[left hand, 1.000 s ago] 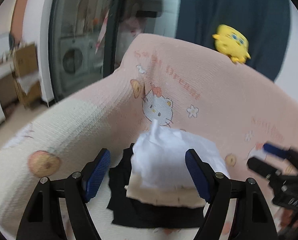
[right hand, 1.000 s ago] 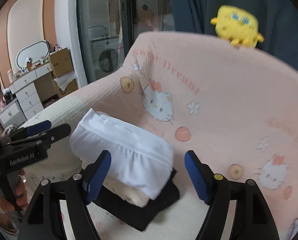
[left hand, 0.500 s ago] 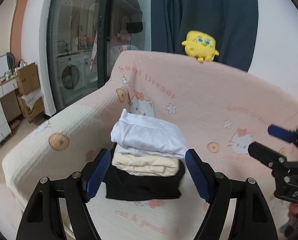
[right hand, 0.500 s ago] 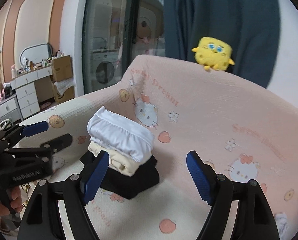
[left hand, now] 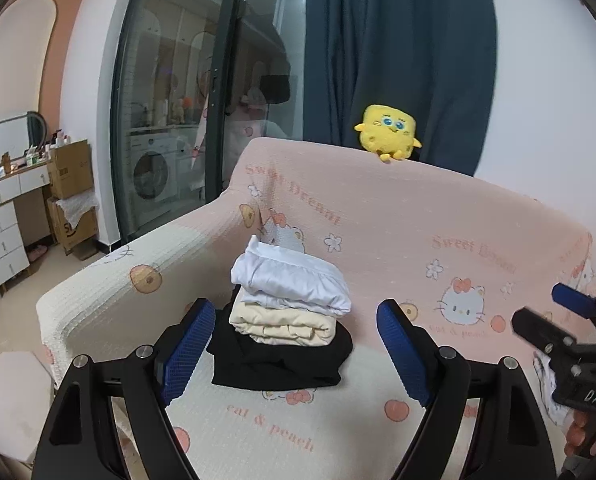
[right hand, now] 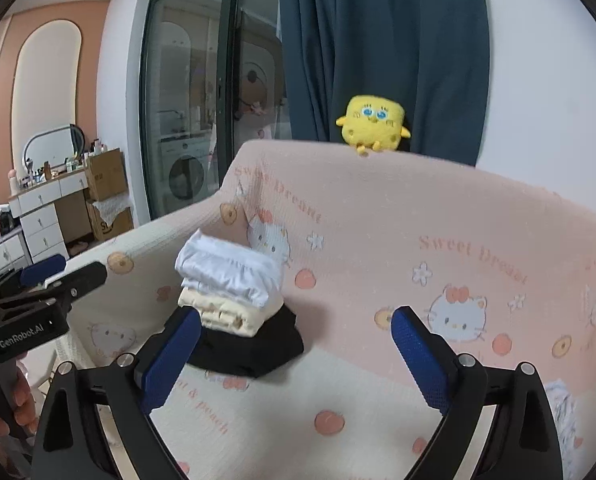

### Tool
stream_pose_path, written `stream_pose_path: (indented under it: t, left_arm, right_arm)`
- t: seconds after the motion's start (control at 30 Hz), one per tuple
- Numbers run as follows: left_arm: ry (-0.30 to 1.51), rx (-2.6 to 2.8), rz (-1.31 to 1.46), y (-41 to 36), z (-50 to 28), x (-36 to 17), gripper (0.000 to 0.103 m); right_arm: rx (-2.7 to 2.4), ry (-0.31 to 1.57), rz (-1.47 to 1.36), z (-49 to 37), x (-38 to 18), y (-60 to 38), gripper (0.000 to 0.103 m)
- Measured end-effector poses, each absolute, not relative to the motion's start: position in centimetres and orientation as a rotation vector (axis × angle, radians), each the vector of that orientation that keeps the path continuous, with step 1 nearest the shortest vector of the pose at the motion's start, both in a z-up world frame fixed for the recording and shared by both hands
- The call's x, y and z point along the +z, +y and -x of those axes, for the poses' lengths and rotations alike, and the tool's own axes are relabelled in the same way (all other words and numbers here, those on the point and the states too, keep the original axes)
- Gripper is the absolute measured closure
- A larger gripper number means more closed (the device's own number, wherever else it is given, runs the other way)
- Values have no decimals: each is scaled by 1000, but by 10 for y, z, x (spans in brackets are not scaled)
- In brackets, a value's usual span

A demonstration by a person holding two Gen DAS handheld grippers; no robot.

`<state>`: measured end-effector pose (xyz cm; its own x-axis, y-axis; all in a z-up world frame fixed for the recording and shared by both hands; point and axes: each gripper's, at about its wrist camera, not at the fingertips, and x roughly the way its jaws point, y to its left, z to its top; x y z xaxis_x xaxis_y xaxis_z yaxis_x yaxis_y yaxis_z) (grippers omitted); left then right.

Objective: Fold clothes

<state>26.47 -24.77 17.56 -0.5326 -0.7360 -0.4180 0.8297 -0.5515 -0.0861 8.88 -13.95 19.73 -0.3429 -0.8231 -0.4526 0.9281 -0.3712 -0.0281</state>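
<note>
with both our left gripper (left hand: 294, 348) and right gripper (right hand: 296, 354) apart and empty, having just widened the left, we judged the stack of folded white, cream and black clothes (left hand: 286, 316) at mid-frame finished, next fetching the crumpled white garment (right hand: 564, 420) at lower right.

Three folded garments (left hand: 288, 312) stacked one on another on sofa seat (left hand: 338, 432), near its left armrest (left hand: 110, 300), before backrest (left hand: 398, 216). Plush toy (left hand: 387, 133) perched on backrest top, curtain (left hand: 398, 48) behind. Glass door (left hand: 178, 92) left of curtain; drawers (left hand: 2, 224) and boxes (left hand: 72, 196) farther left.
</note>
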Motion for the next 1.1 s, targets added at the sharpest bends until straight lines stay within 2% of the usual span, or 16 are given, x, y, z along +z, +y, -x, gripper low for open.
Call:
stream_pose_path:
  t: [0.5, 0.77, 1.1]
  left_arm:
    - [163, -2111, -546, -201, -264, 148, 18]
    - [213, -2124, -620, -196, -255, 129, 17]
    - [281, -2135, -598, -196, -261, 134, 17]
  right_arm:
    - [-1955, 286, -541, -112, 156, -105, 2]
    - [-1948, 385, -549, -123, 142, -110, 2]
    - [-1946, 389, -567, -120, 143, -102, 2]
